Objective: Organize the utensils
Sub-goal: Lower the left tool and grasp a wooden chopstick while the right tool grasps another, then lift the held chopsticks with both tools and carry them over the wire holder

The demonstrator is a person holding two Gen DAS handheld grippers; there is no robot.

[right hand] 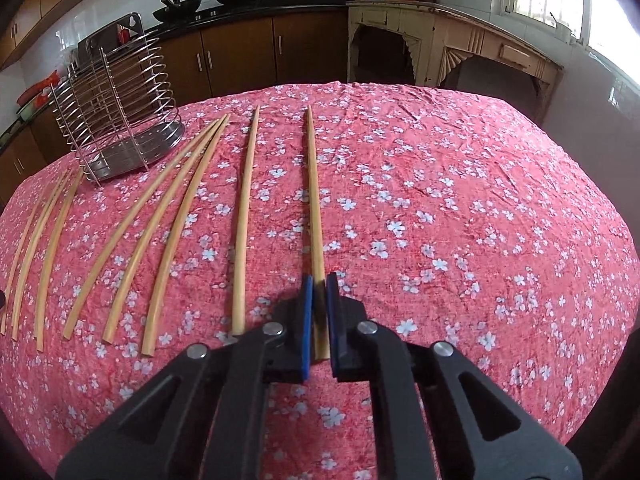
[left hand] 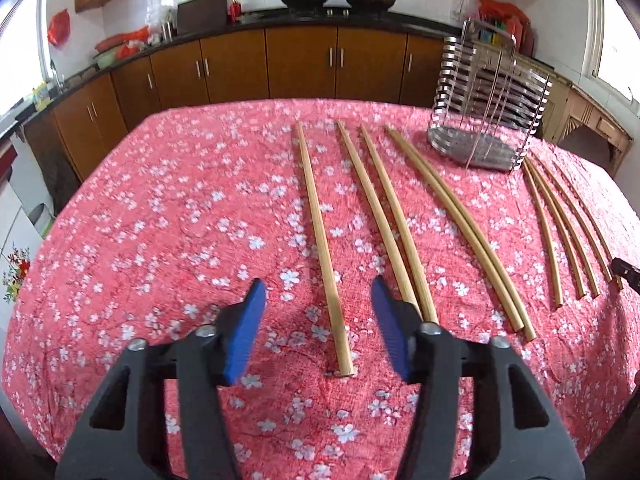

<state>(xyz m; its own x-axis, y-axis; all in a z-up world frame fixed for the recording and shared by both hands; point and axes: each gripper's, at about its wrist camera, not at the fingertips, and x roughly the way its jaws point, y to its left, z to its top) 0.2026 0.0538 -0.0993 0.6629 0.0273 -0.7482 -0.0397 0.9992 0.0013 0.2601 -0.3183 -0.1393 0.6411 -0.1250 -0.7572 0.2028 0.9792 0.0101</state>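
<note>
1. Chopsticks: bare wooden sticks lie flat in a loose row on the pink flowered cloth (left hand: pixel 160 220) over the tabletop, thick ends toward the near edge, thin tips toward the far edge.
2. Left tongs (left hand: pixel 318 292): blue pads partly apart, straddling the thick end of the leftmost chopstick (left hand: pixel 320 240). That stick lies on the cloth between the pads; neither pad touches it.
3. Beside it in the left view: a spaced pair (left hand: pixel 384 224) whose near ends pass behind the right-hand pad, then a touching pair (left hand: pixel 468 232), then a group of four (left hand: pixel 568 224) toward the right edge of the tabletop.
4. Right tongs (right hand: pixel 319 280): clamped on the thick end of the rightmost chopstick (right hand: pixel 314 196); the stick runs straight out from between the blue pads toward the far edge. Cannot tell if that end is lifted off the cloth.
5. Next stick over (right hand: pixel 246 216) lies just beside it, apart and roughly parallel.
6. Wire utensil holder (left hand: pixel 488 112): chrome rings on a perforated metal base, upright near the far edge of the tabletop, just beyond the tips of the middle sticks.
7. Black tip of the right tongs also shows at the right border of the left view, by the group of four.
</note>
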